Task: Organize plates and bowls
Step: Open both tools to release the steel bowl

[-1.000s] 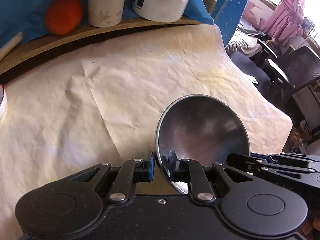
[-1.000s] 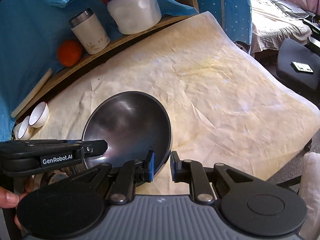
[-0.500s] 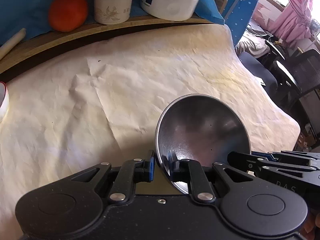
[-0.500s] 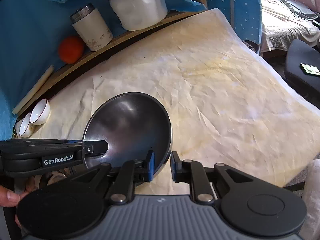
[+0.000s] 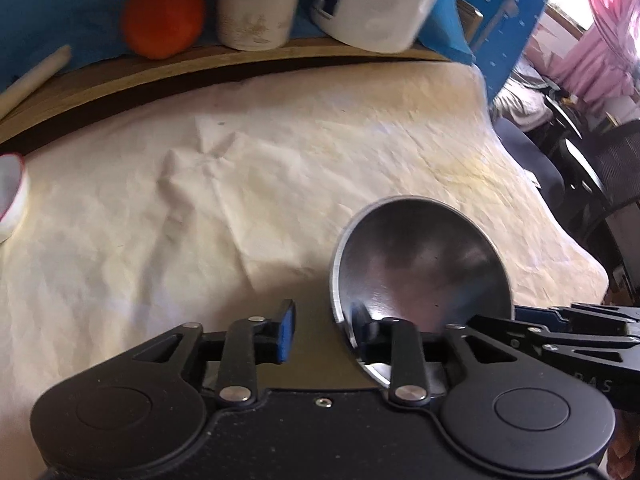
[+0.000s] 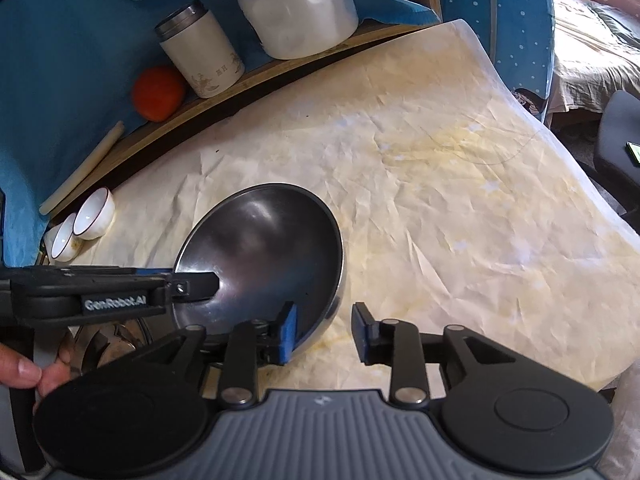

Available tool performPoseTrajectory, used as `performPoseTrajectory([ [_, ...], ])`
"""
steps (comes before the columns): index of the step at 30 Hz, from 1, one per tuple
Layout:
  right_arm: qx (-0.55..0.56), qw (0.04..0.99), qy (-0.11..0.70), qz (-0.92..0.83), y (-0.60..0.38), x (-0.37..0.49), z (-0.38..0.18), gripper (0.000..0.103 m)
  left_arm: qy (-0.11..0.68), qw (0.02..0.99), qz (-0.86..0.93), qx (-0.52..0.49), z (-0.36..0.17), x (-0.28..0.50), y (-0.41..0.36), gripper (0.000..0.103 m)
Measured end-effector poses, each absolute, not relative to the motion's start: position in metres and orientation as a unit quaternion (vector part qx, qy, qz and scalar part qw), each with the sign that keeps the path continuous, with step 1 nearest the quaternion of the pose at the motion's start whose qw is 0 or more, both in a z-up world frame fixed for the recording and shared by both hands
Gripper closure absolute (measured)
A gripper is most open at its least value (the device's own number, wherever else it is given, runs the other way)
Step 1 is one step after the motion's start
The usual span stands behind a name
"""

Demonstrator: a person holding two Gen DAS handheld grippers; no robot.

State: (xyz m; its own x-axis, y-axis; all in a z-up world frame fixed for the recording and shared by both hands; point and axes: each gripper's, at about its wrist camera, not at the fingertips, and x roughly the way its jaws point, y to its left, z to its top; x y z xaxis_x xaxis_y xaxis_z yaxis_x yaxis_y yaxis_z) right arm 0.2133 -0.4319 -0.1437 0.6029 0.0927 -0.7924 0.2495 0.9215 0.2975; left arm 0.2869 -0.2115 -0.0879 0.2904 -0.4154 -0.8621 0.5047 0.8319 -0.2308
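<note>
Steel is the material of the bowl (image 6: 264, 256) that sits between our two tools, above the cream cloth of the tabletop (image 6: 460, 184). Our left hand-held gripper (image 5: 322, 330) has its jaws opening: the bowl's rim stands in the gap, close to the right finger, and the blue pad (image 5: 286, 330) on the other side is clear of it. Our right hand-held gripper (image 6: 324, 332) is opening too; the rim is between its fingers, near the left blue pad (image 6: 289, 332), and the right finger is apart from it. Beyond both tools, on a wooden shelf (image 6: 224, 96), we see an orange (image 6: 158, 92), a white canister (image 6: 200, 54) and a white jug (image 6: 298, 16). Two small white cups (image 6: 82, 226) stand far to the left of the right hand-held gripper.
</note>
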Motion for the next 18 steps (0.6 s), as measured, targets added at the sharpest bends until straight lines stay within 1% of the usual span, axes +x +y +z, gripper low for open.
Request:
performPoseTrajectory([
  [1, 0.190, 0.875, 0.443, -0.044, -0.432, 0.213, -0.142, 0.059, 0.522, 0.804, -0.282, 0.040, -0.087, 0.287, -0.208, 0.059],
  [2, 0.187, 0.876, 0.443, -0.044, -0.432, 0.213, -0.141, 0.057, 0.521, 0.806, -0.279, 0.037, -0.086, 0.287, -0.205, 0.054],
  [3, 0.184, 0.877, 0.442, -0.045, -0.432, 0.212, -0.139, 0.051, 0.519, 0.808, -0.276, 0.034, -0.084, 0.288, -0.202, 0.052],
  [4, 0.179, 0.878, 0.441, -0.046, -0.432, 0.212, -0.137, 0.046, 0.518, 0.810, -0.273, 0.029, -0.082, 0.288, -0.198, 0.047],
  [5, 0.174, 0.880, 0.439, -0.047, -0.431, 0.212, -0.133, 0.044, 0.516, 0.813, -0.270, 0.025, -0.080, 0.288, -0.193, 0.043],
  [6, 0.171, 0.882, 0.436, -0.049, -0.431, 0.212, -0.129, 0.039, 0.513, 0.816, -0.266, 0.018, -0.077, 0.289, -0.187, 0.040],
  [7, 0.167, 0.884, 0.433, -0.049, -0.430, 0.212, -0.125, 0.034, 0.511, 0.818, -0.263, 0.012, -0.074, 0.290, -0.182, 0.035],
  [8, 0.162, 0.887, 0.429, -0.050, -0.429, 0.212, -0.121, 0.031, 0.509, 0.821, -0.258, 0.007, -0.072, 0.291, -0.176, 0.032],
  [10, 0.152, 0.891, 0.424, -0.049, -0.425, 0.216, -0.114, 0.025, 0.506, 0.827, -0.246, -0.003, -0.069, 0.293, -0.162, 0.030],
  [13, 0.142, 0.894, 0.421, -0.049, -0.416, 0.223, -0.108, 0.021, 0.512, 0.824, -0.240, -0.033, -0.070, 0.299, -0.139, 0.026],
  [15, 0.137, 0.895, 0.420, -0.052, -0.407, 0.226, -0.105, 0.021, 0.515, 0.823, -0.235, -0.048, -0.071, 0.301, -0.124, 0.026],
  [17, 0.128, 0.900, 0.415, -0.048, -0.396, 0.231, -0.102, 0.018, 0.512, 0.827, -0.227, -0.059, -0.071, 0.303, -0.110, 0.025],
  [18, 0.122, 0.902, 0.411, -0.044, -0.389, 0.234, -0.099, 0.014, 0.510, 0.830, -0.218, -0.063, -0.071, 0.304, -0.102, 0.025],
])
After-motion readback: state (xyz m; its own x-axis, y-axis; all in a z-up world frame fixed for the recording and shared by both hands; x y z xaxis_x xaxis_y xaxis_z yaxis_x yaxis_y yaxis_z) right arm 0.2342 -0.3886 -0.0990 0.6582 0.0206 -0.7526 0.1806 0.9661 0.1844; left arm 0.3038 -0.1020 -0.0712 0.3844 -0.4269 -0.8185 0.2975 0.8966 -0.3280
